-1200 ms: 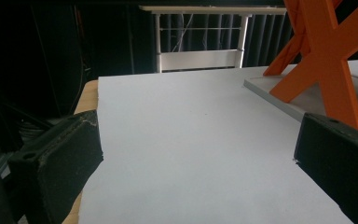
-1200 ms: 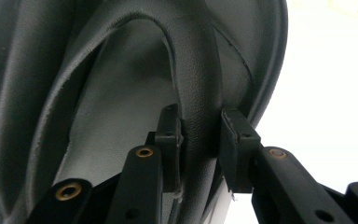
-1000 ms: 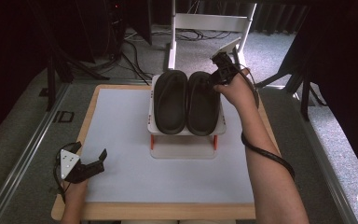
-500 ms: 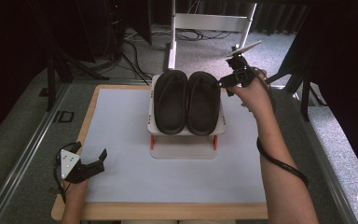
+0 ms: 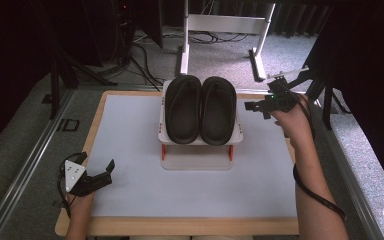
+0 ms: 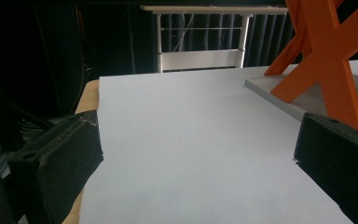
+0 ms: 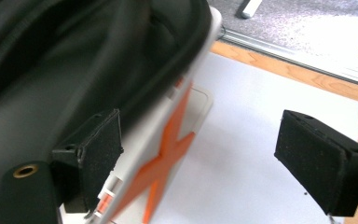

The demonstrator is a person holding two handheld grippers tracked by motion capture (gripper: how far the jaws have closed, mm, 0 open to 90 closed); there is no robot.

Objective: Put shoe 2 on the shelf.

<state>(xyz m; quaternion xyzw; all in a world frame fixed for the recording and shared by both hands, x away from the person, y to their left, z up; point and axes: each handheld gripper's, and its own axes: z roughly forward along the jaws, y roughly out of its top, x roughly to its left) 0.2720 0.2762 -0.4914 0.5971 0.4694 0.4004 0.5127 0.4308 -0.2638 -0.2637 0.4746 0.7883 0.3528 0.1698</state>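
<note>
Grippers first, as they are nearest to me. My left gripper [image 5: 99, 179] lies at the near left corner of the white mat [image 5: 130, 200] that covers the wooden table [image 5: 75, 231], and its jaws are spread with nothing between them; in the left gripper view I see only bare mat between the pads.

My right gripper [image 5: 254, 106] hangs over the right edge of the mat, just beside the white tray on orange crossed legs [image 5: 200, 142]. Its jaws have just been opening and now stand wide apart. In the right gripper view nothing is pinched: one pad [image 7: 98, 140] stands close to the side of the tray, and whether it touches I cannot tell, while the other is over bare mat.

Farther, at the middle of the far edge of the mat, the pair of black rubber slippers [image 5: 200, 115] lies side by side on the tray, toes pointing away from me.

I judge that the placing step is finished: both slippers sit on the rack and the right gripper has let go. The next move, I think, calls for pulling the right hand clear to the side without pushing the tray.
</note>
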